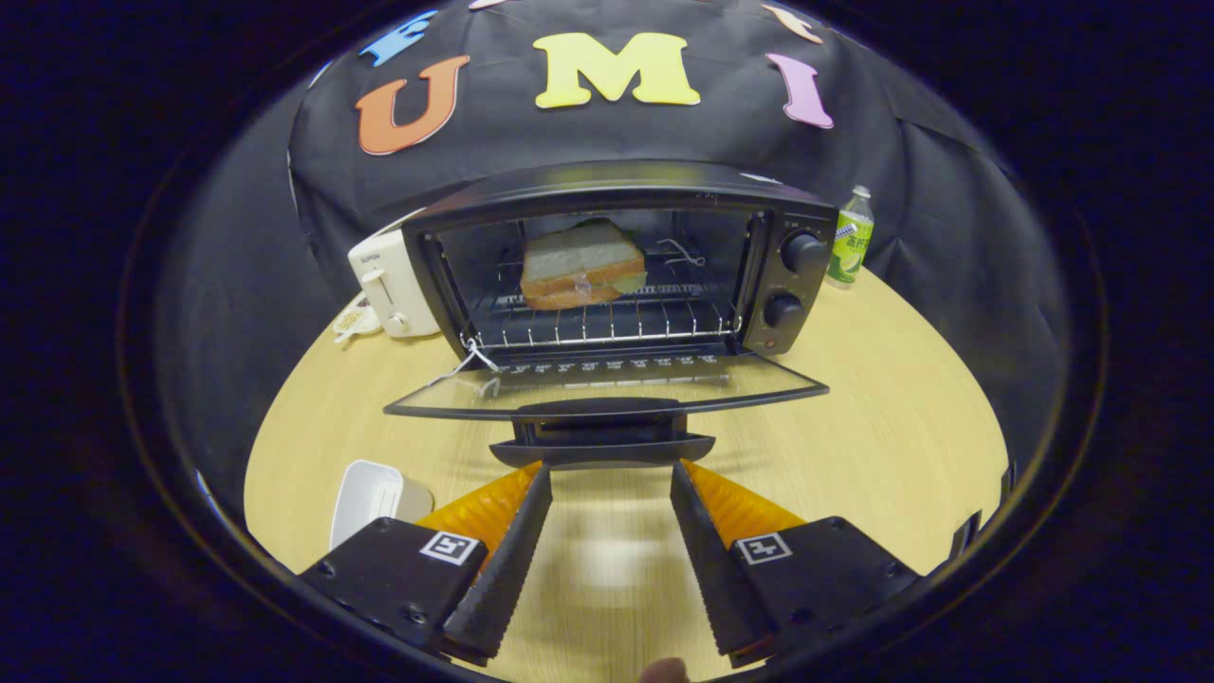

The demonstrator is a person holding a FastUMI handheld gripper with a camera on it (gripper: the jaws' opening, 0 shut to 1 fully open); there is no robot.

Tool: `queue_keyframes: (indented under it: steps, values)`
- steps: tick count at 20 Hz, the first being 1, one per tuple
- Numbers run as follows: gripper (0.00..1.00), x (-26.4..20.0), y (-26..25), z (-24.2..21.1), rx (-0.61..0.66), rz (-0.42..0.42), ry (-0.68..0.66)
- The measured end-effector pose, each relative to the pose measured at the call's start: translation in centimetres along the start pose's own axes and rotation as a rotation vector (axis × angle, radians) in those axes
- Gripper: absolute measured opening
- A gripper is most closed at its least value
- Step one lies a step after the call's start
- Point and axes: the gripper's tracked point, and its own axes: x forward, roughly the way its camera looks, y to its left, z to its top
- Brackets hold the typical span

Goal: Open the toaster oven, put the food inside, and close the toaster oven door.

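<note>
Gripper view:
- One toaster oven [607,266], door [607,394] down, two knobs.
- One sandwich [581,266] on its rack.
- One gripper [612,474], fingers spread, empty, just before the door handle [602,441].
- One bottle [849,237] beside the oven.

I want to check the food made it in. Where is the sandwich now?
The sandwich sits on the wire rack inside the open toaster oven, beyond the open tongs.

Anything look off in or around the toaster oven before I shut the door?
A loose string or wire hangs off the rack at the door's hinge side. The sandwich sits tilted, but inside. The gripper is open behind the handle.
</note>
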Motion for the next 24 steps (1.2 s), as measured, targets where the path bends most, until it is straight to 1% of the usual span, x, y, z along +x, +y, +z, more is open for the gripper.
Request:
queue_keyframes:
  steps: [2, 8, 14, 20, 22, 24]
  values:
    - [0.84, -0.7, 0.2, 0.2, -0.019, -0.006, -0.027]
    - [0.84, -3.1, 0.6, 6.0, -0.044, 0.016, -0.145]
    - [0.84, -7.9, 0.6, 10.6, -0.068, 0.055, -0.255]
    - [0.84, -13.2, 0.1, 14.4, -0.013, 0.109, -0.351]
    - [0.84, -15.4, 0.0, 15.1, -0.016, 0.119, -0.379]
    - [0.85, -17.7, -0.4, 15.8, -0.009, 0.111, -0.415]
